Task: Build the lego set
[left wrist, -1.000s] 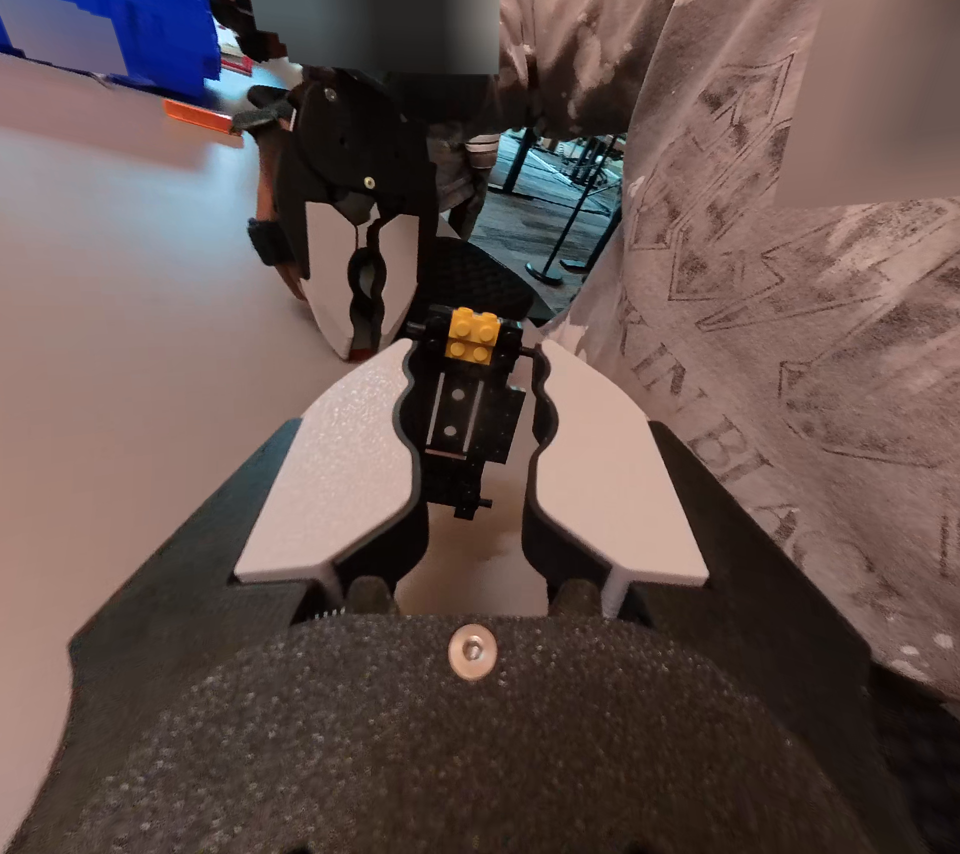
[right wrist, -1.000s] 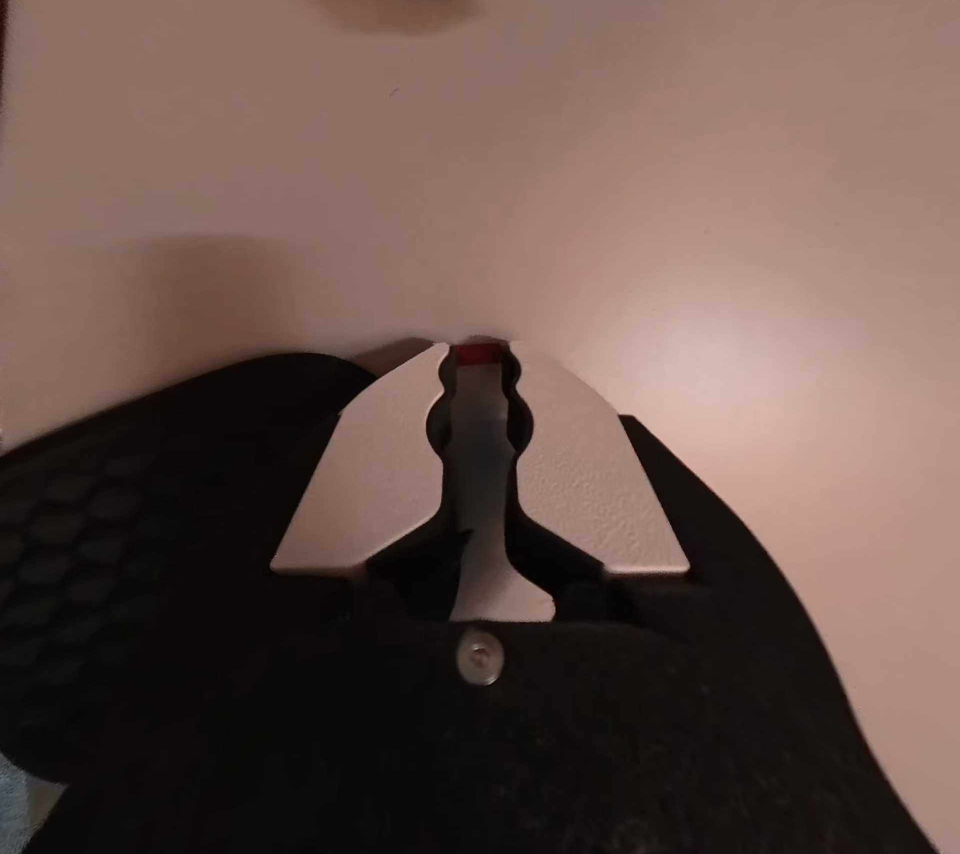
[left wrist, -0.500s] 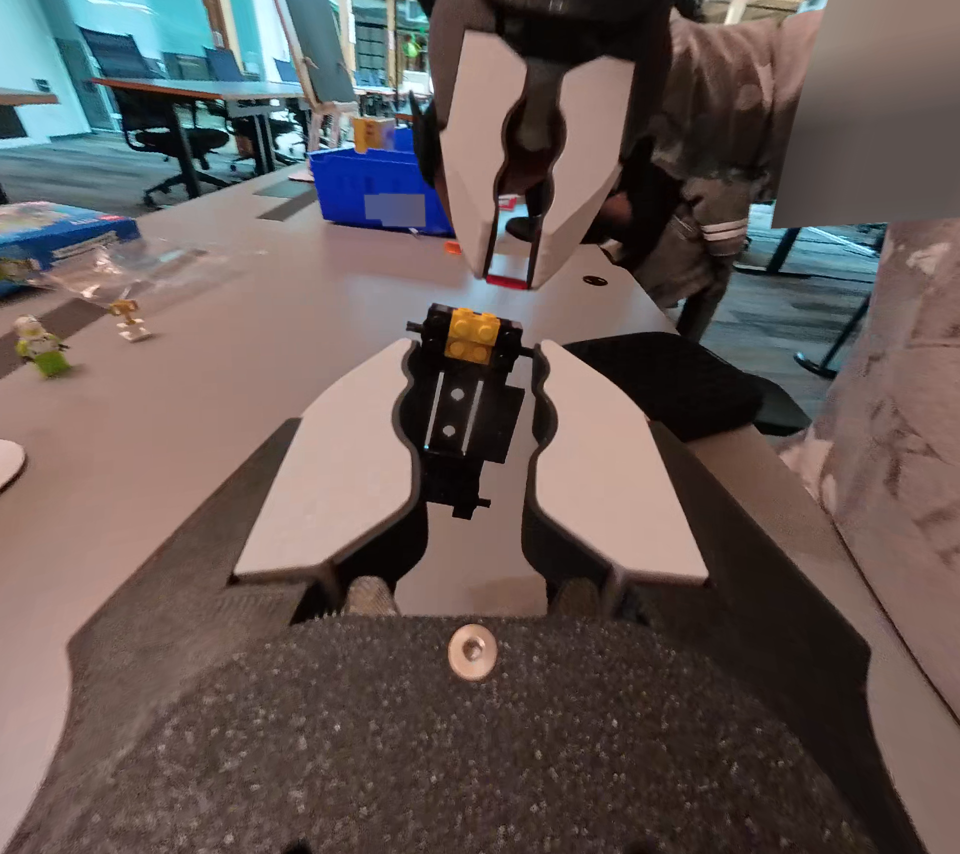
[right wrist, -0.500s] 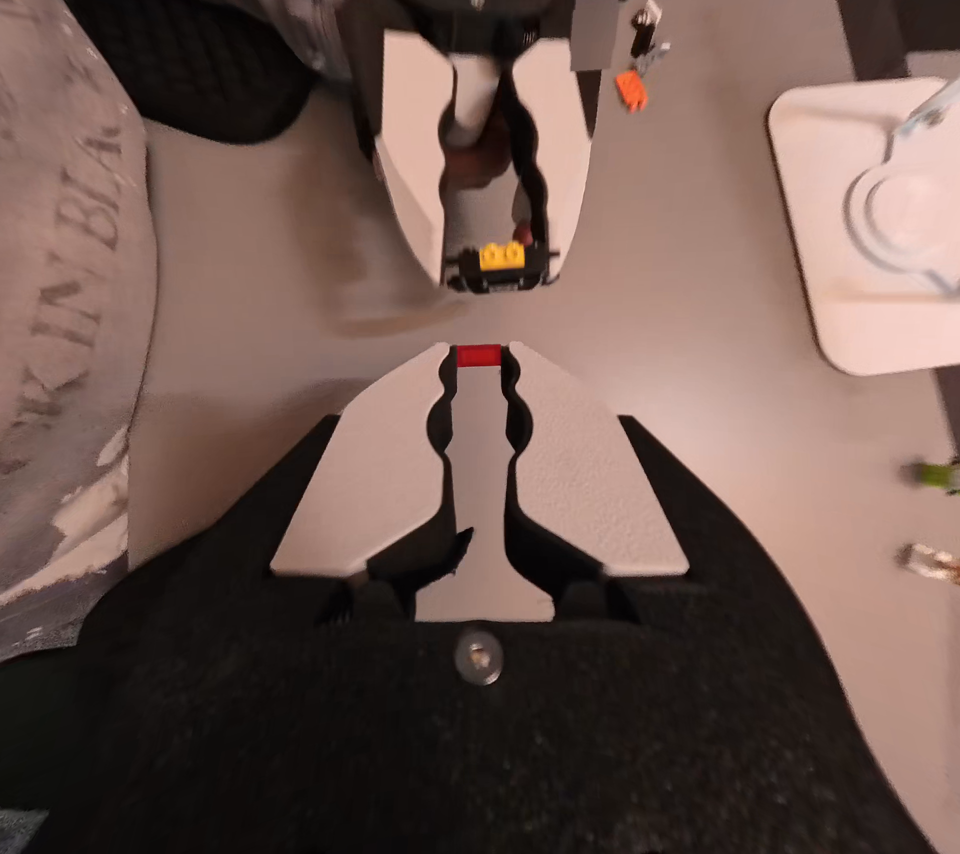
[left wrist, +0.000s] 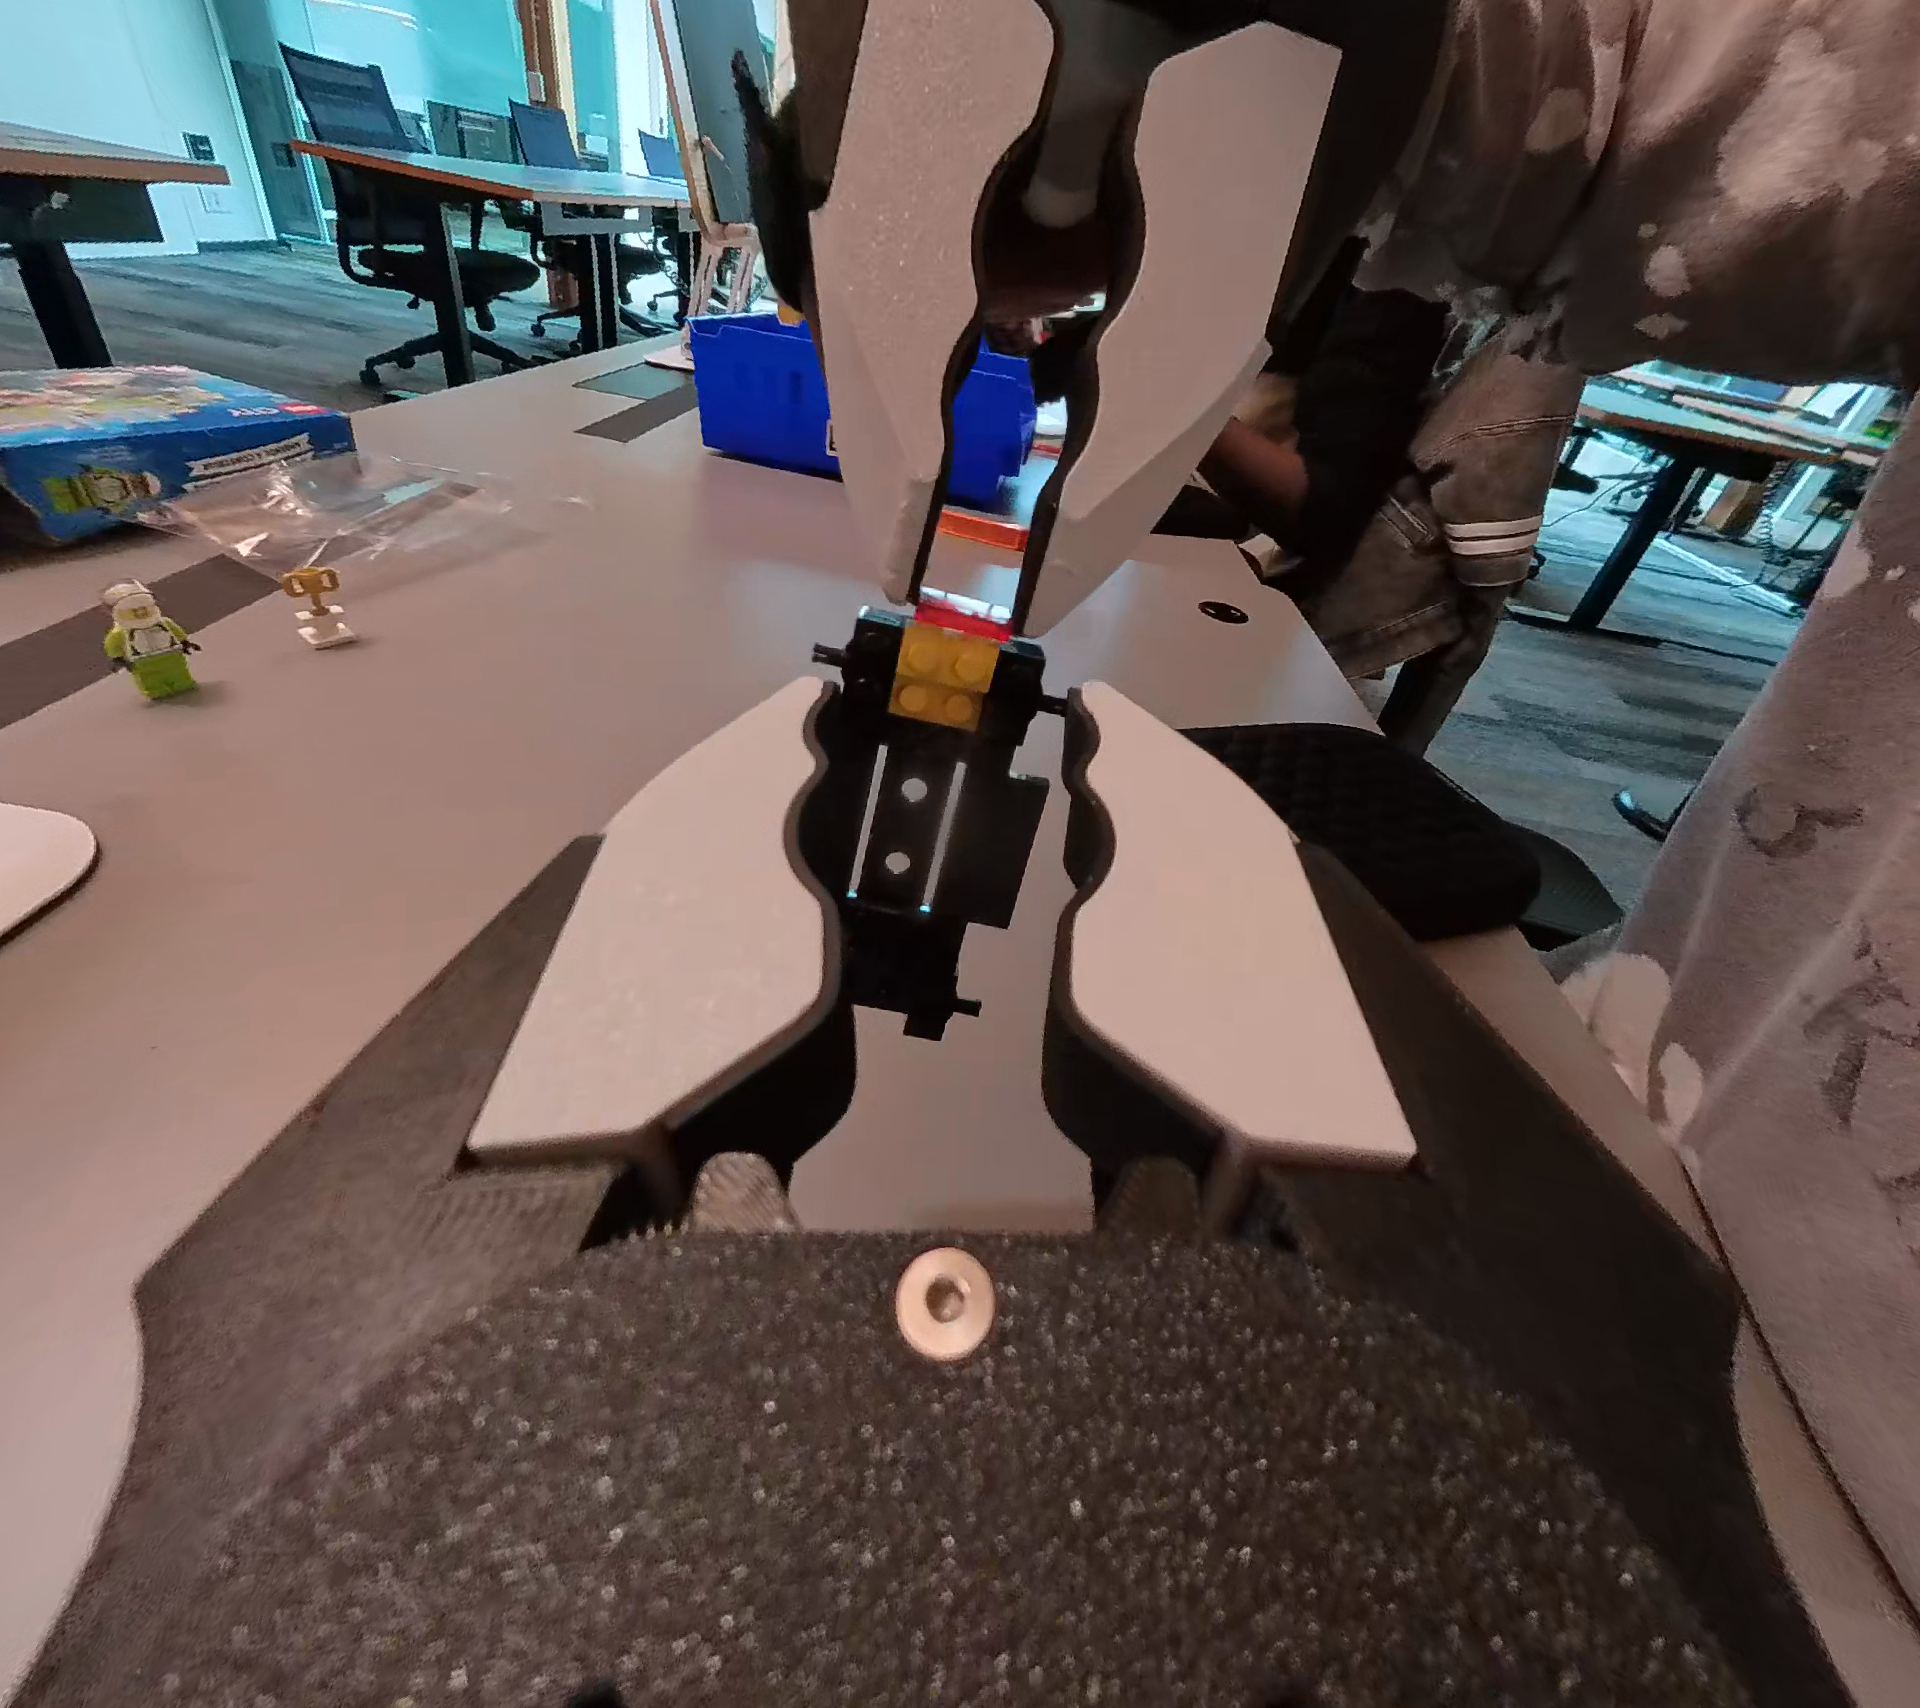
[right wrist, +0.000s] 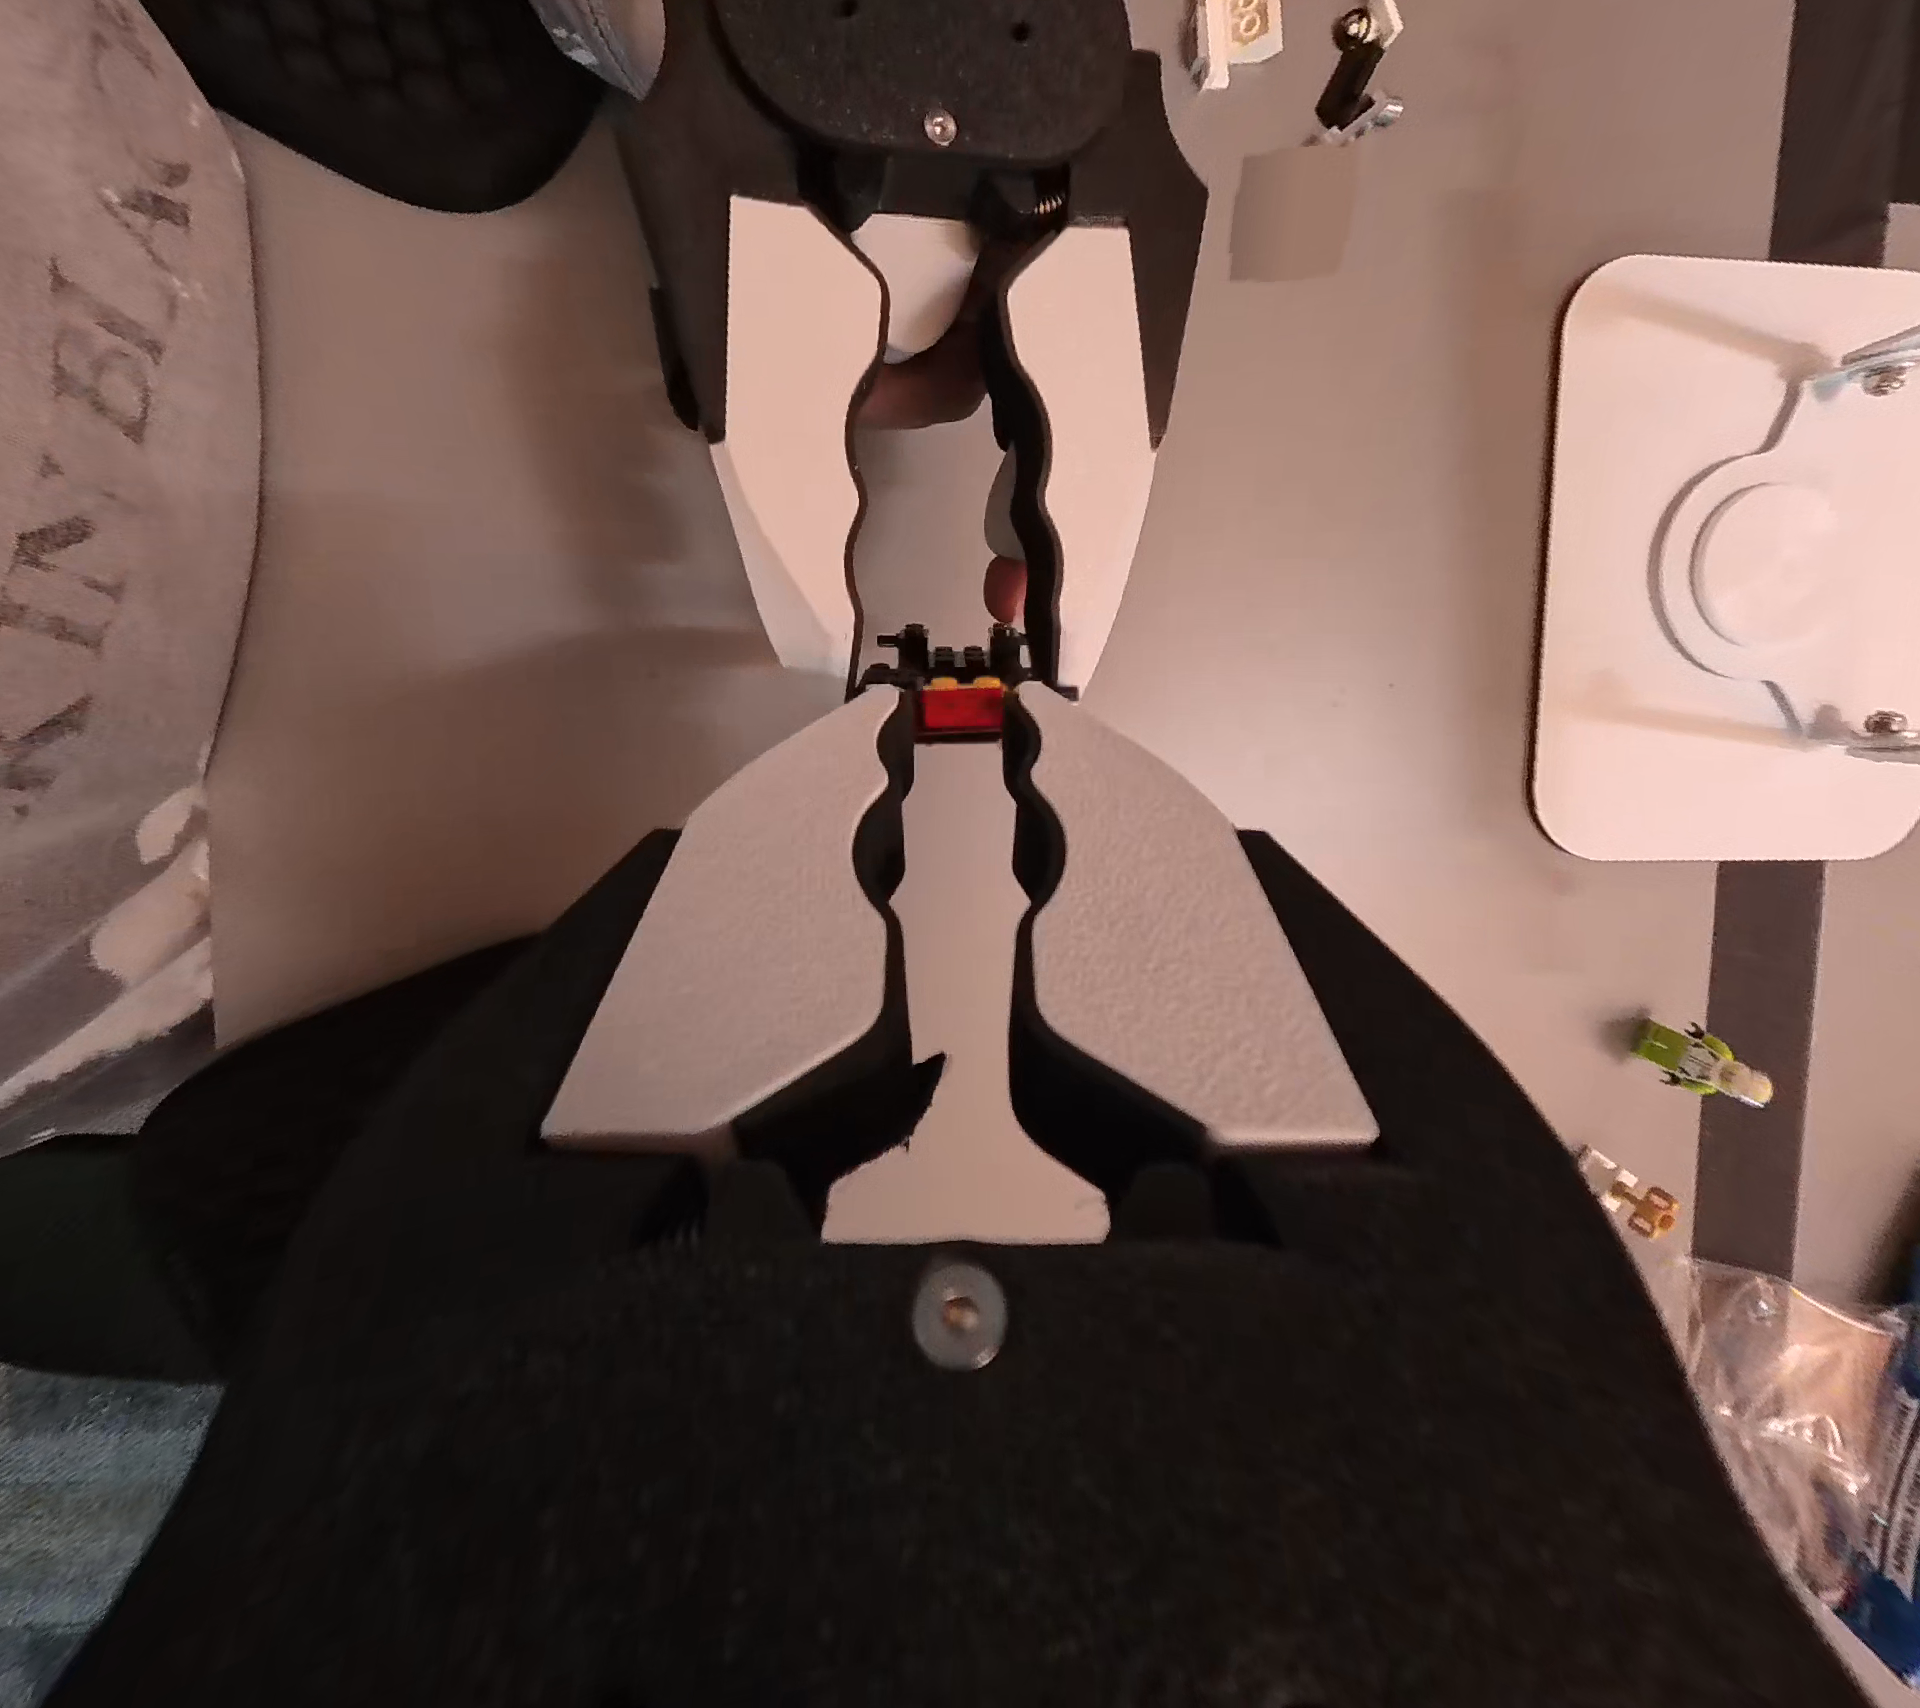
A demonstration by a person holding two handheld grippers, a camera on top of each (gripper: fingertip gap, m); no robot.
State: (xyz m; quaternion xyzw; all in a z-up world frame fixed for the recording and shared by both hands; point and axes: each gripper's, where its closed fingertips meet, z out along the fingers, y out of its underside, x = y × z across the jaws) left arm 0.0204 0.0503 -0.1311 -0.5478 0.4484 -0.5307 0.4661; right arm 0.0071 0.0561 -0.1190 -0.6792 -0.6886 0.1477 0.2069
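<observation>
My left claw point(left wrist: 940, 702) is squeezed on a black lego car base point(left wrist: 930, 837), held up above the counter point(left wrist: 416, 775). A yellow brick point(left wrist: 943, 679) sits on the front of the base. My right claw point(right wrist: 958, 702) is pinched on a small red brick point(right wrist: 961, 711) and presses it down right on the yellow brick. Off to the side on the counter stand a green lego figure point(left wrist: 151, 656) and a tiny gold trophy point(left wrist: 312, 604). A blue bin point(left wrist: 769, 391) sits farther back.

A red brick point(left wrist: 962, 614) meets yellow bricks point(left wrist: 943, 682) on a black chassis point(left wrist: 914, 837) (blotchy grey sleeve point(left wrist: 1621, 131) behind).
</observation>
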